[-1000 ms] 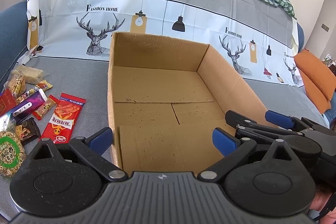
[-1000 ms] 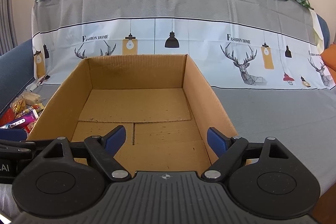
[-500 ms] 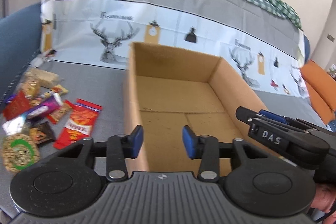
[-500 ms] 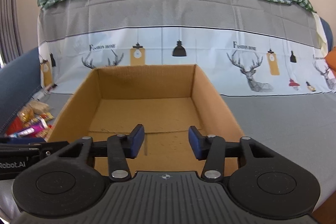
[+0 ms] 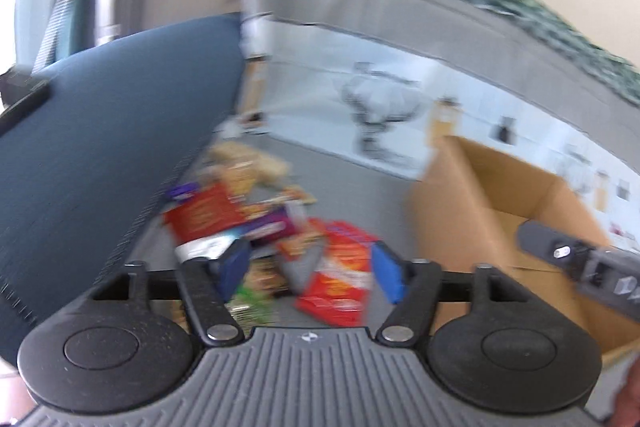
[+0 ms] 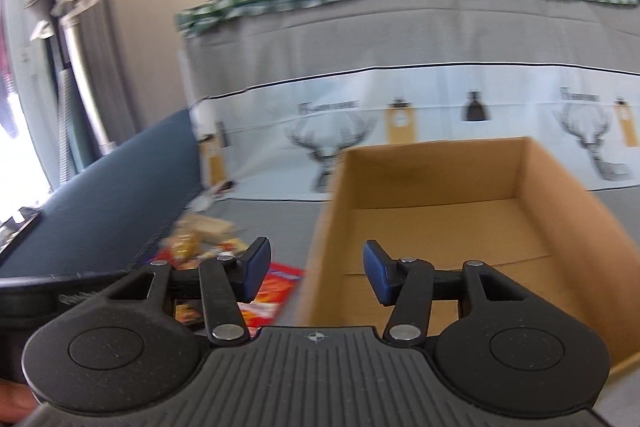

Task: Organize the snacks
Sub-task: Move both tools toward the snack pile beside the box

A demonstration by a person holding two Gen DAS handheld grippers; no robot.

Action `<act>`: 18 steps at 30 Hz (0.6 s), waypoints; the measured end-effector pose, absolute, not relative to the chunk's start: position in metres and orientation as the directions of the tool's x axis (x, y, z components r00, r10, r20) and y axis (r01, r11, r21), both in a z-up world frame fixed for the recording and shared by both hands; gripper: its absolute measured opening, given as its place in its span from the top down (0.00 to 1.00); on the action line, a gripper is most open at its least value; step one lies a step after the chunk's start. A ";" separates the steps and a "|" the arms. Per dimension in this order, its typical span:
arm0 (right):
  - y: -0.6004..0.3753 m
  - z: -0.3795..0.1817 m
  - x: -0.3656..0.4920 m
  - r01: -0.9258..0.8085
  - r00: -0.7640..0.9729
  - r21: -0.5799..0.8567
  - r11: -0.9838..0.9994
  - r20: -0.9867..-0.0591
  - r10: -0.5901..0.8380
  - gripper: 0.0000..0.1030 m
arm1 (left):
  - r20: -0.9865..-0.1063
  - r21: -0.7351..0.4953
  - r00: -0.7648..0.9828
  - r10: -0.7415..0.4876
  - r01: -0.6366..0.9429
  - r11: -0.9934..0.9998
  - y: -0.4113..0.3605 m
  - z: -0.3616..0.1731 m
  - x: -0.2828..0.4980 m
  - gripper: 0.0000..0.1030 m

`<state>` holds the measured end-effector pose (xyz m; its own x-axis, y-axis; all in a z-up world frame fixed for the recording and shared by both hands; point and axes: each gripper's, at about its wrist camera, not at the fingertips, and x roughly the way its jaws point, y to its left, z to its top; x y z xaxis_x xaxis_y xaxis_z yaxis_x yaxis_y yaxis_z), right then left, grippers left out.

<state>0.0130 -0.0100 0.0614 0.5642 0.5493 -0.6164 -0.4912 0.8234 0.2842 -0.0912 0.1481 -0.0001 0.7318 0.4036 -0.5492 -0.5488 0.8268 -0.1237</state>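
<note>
Left tongs [image 5: 310, 273] opening, nothing between pads, aimed at blurry pile of colourful snack packets [image 5: 264, 227] on grey sofa seat [image 5: 360, 187], left of open brown cardboard box [image 6: 460, 211]. Right tongs [image 6: 316, 273] also opening, empty, over box's near left corner.

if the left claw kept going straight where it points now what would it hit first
Most likely the red snack packet at the near edge of the snack pile. The left claw is opening with nothing between its fingers, and that packet lies dead ahead. Blur leaves depth uncertain.
</note>
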 end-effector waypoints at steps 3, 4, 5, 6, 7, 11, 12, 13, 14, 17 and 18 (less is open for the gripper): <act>0.019 0.053 0.003 -0.545 0.536 0.276 0.791 -0.611 0.583 0.47 | -0.565 -0.095 0.669 0.483 -0.635 0.767 0.161 -0.021 -0.096 0.12; 0.027 0.050 0.000 -0.560 0.529 0.269 0.784 -0.612 0.588 0.46 | -0.596 -0.091 0.632 0.496 -0.667 0.739 0.167 -0.025 -0.093 0.10; 0.033 0.046 -0.002 -0.569 0.523 0.263 0.779 -0.616 0.590 0.45 | -0.608 -0.095 0.614 0.504 -0.686 0.721 0.171 -0.027 -0.094 0.07; 0.040 0.042 -0.003 -0.577 0.514 0.258 0.775 -0.623 0.590 0.44 | -0.606 -0.087 0.606 0.515 -0.694 0.715 0.174 -0.029 -0.095 0.06; 0.046 0.037 -0.005 -0.586 0.503 0.256 0.769 -0.629 0.593 0.44 | -0.609 -0.071 0.596 0.524 -0.699 0.711 0.176 -0.030 -0.096 0.06; 0.075 0.018 -0.006 -0.620 0.487 0.203 0.758 -0.657 0.575 0.41 | -0.683 -0.069 0.538 0.493 -0.720 0.690 0.190 -0.044 -0.093 0.01; 0.080 0.016 -0.004 -0.625 0.482 0.212 0.751 -0.652 0.585 0.41 | -0.699 -0.080 0.533 0.477 -0.721 0.689 0.193 -0.047 -0.094 0.01; 0.084 0.013 -0.004 -0.637 0.482 0.203 0.744 -0.648 0.589 0.36 | -0.720 -0.082 0.519 0.460 -0.723 0.686 0.195 -0.051 -0.092 0.01; 0.088 0.008 -0.002 -0.636 0.488 0.187 0.749 -0.654 0.578 0.34 | -0.736 -0.087 0.509 0.447 -0.725 0.683 0.197 -0.055 -0.091 0.01; 0.098 -0.005 0.010 -0.599 0.458 0.208 0.773 -0.703 0.544 0.34 | -0.762 -0.111 0.497 0.415 -0.731 0.673 0.202 -0.060 -0.092 0.08; 0.102 -0.010 0.012 -0.597 0.456 0.205 0.776 -0.709 0.538 0.33 | -0.764 -0.110 0.494 0.416 -0.734 0.670 0.204 -0.061 -0.094 0.12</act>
